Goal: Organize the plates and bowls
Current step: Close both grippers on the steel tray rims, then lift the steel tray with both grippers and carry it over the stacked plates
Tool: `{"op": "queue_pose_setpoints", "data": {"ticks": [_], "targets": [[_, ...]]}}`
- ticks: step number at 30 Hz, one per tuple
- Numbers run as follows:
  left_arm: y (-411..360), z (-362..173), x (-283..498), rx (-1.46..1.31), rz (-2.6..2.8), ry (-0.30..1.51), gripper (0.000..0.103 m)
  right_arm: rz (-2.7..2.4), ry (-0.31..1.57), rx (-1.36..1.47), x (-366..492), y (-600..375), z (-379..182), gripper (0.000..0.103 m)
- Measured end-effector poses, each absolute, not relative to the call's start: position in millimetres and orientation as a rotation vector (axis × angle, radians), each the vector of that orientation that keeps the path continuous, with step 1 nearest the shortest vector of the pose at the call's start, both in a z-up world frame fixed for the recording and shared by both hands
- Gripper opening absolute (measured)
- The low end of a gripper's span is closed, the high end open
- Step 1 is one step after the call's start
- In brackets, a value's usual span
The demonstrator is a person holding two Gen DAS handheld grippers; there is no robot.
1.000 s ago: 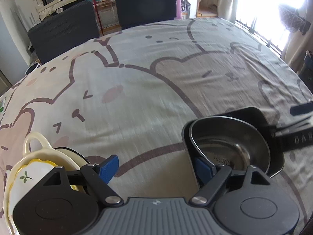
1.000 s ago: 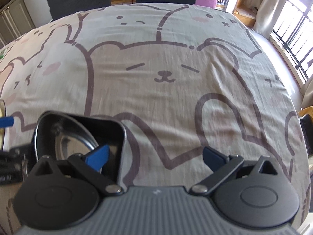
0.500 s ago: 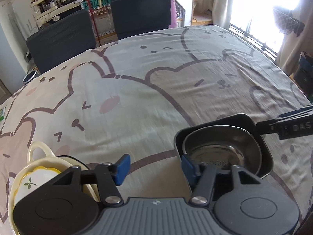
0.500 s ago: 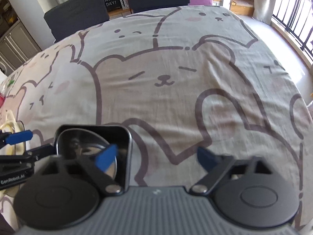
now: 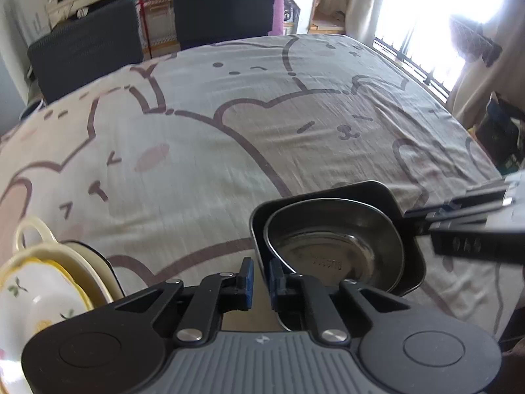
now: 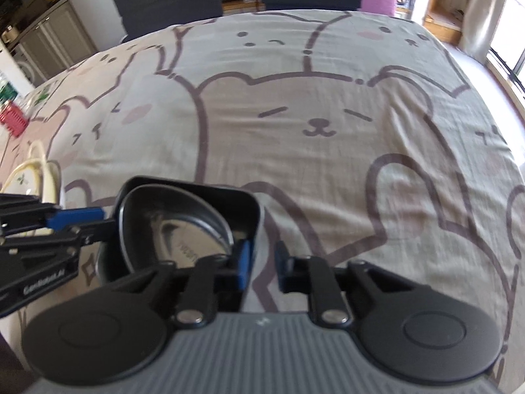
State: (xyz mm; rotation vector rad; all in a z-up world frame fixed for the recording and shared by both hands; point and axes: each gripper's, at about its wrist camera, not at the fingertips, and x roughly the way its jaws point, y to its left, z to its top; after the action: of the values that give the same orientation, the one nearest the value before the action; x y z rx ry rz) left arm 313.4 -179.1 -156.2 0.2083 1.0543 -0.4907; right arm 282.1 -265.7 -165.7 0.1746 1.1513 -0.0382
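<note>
One black square dish (image 5: 387,193) sits on the tabletop (image 5: 229,138) with one steel bowl (image 5: 331,239) nested inside it; two vessels in that stack. Left gripper (image 5: 261,277) has just been closing and now pinches the dish's near-left wall, one blue pad outside, one inside. Right gripper (image 6: 262,261) has likewise been closing and now clamps the dish's right wall between its two pads. Second stack at the left edge of the tabletop: one cream handled bowl (image 5: 29,229) holding one yellow-rimmed floral dish (image 5: 42,292), with a dark rim beneath. The tabletop is covered by a bear-print cloth. Two dark chairs (image 5: 85,49) stand at the far side.
</note>
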Motion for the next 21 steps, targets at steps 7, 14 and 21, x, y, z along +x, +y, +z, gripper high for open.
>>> {"op": "queue_pose_setpoints", "data": {"ticks": [7, 14, 21], "targets": [[-174.4, -169.9, 320.6, 0.1, -0.476, 1.127, 0.01, -0.009, 1.173, 0.204, 280.1, -261.1, -173.6, 0.015], [-158.8, -174.1, 329.1, -0.052, -0.481, 1.174, 0.009, -0.019, 1.168, 0.179, 281.1, -257.0, -172.8, 0.011], [-150.0, -169.6, 330.4, -0.113, -0.495, 1.172, 0.008, -0.025, 1.128, 0.207, 277.3, -263.1, -163.7, 0.009]]}}
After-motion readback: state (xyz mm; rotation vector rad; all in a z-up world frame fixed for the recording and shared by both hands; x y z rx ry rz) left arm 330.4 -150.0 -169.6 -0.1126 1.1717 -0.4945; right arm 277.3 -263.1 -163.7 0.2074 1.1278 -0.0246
